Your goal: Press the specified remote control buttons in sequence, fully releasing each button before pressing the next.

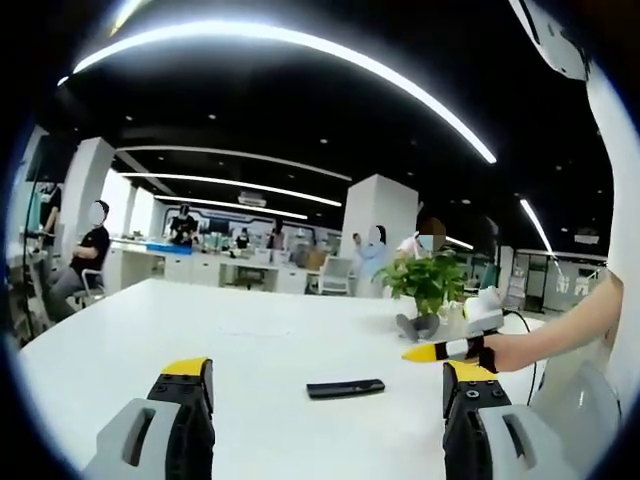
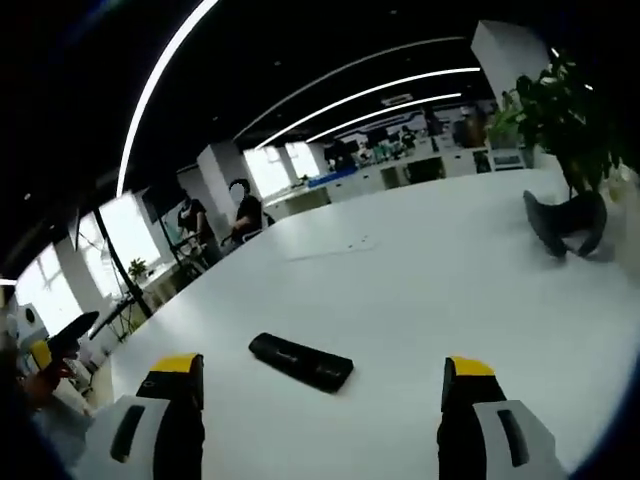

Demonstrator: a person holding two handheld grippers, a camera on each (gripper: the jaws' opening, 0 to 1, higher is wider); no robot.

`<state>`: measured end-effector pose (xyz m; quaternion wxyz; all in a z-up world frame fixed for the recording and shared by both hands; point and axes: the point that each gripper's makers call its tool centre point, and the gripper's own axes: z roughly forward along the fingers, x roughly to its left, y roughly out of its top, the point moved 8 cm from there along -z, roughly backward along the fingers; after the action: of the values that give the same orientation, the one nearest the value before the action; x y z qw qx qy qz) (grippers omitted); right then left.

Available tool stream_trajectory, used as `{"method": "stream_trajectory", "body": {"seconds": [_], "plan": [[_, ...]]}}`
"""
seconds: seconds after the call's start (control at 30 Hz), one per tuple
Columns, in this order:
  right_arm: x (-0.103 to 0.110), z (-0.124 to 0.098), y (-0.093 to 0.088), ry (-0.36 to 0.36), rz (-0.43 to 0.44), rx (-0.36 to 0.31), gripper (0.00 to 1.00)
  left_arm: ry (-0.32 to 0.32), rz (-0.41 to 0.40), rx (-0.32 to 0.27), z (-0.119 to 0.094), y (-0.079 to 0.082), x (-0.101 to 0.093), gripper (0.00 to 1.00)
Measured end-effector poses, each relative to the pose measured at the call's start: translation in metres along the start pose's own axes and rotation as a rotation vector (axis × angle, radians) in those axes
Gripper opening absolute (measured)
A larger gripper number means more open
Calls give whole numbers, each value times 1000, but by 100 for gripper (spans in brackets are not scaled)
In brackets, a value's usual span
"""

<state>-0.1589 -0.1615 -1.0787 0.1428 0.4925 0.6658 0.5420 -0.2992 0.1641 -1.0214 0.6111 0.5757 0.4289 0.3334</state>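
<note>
Black remote control [image 1: 345,387]: lay flat on the white table [image 1: 200,340], lengthwise across the left gripper view, ahead of and between that gripper's jaws, touching neither. In the right gripper view the remote control [image 2: 300,361] lay at a slant, nearer the left jaw than the right, again clear of both.

Left gripper [image 1: 330,400]: jaws spread wide, yellow-tipped, nothing between them, poised above the table edge.

Right gripper [image 2: 318,385]: jaws likewise wide apart and empty. In the left gripper view the right gripper [image 1: 450,350] entered from the right edge, held by a bare arm, its yellow-and-black tip pointing left, above the table and to the right of the remote.

Potted plant [image 1: 428,285]: green, leafy, stood at the far right of the table; the right gripper view caught its foliage [image 2: 560,110] at the upper right.

Dark curved object [image 2: 565,222]: sat on the table just below the plant; its kind could not be told.

Background, left gripper view: seated person [image 1: 85,262] at left, white pillar [image 1: 380,220], long ceiling light strips [image 1: 300,60], desks with several people beyond.
</note>
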Motion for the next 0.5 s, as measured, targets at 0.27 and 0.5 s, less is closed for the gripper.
{"method": "stream_trajectory", "body": {"seconds": [0.27, 0.5], "plan": [[5, -51, 0, -72, 4, -83, 99, -3, -3, -3, -1, -2, 3, 99], [21, -97, -3, -149, -41, -114, 99, 22, -16, -18, 0, 8, -4, 99]]}}
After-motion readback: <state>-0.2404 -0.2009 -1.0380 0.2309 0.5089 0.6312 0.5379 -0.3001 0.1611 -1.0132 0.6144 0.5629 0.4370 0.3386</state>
